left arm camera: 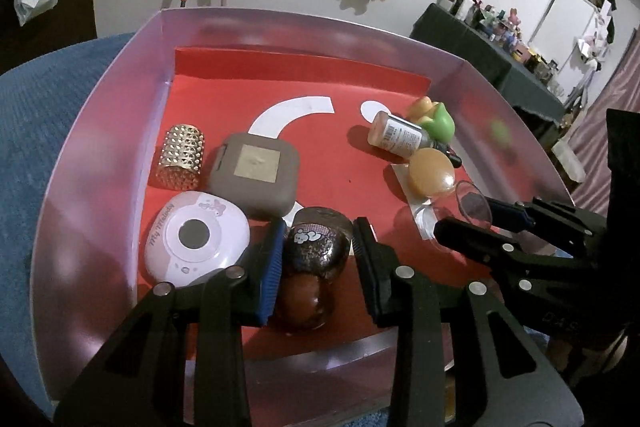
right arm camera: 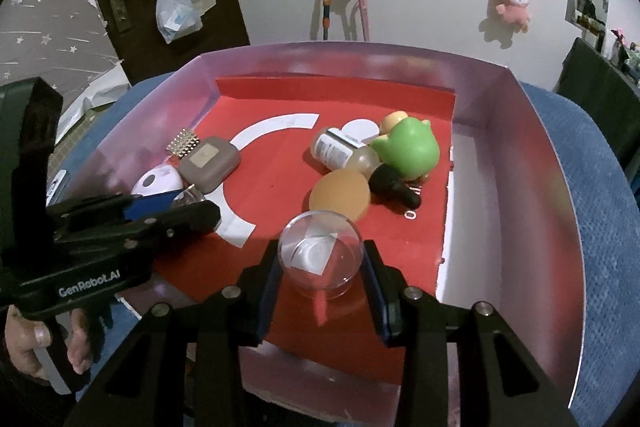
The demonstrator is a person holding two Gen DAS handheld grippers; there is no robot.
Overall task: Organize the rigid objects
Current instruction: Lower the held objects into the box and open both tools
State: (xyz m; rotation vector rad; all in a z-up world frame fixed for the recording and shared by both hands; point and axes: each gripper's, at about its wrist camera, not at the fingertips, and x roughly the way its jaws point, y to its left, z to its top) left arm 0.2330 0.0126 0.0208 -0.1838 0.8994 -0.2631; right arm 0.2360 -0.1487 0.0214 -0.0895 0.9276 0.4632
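Observation:
My left gripper (left arm camera: pixel 320 231) is shut on a dark brown glass bottle (left arm camera: pixel 316 259) with a cartoon sticker, low over the red floor at the front of the pink-walled box (left arm camera: pixel 100 147). My right gripper (right arm camera: pixel 320 253) is shut on a clear glass cup (right arm camera: pixel 320 255), held just to the right of the left one. In the left wrist view the right gripper (left arm camera: pixel 468 217) and the cup (left arm camera: pixel 474 205) show at the right. The left gripper (right arm camera: pixel 192 205) appears at the left of the right wrist view, held by a hand (right arm camera: pixel 24 343).
On the box's left lie a gold studded cylinder (left arm camera: pixel 180 157), a taupe square case (left arm camera: pixel 256 175) and a white round device (left arm camera: pixel 196 239). At the right sit a labelled small bottle (left arm camera: pixel 400 135), a green and yellow toy (left arm camera: pixel 434 119) and an orange disc (left arm camera: pixel 432 171). Blue cloth (left arm camera: pixel 40 107) surrounds the box.

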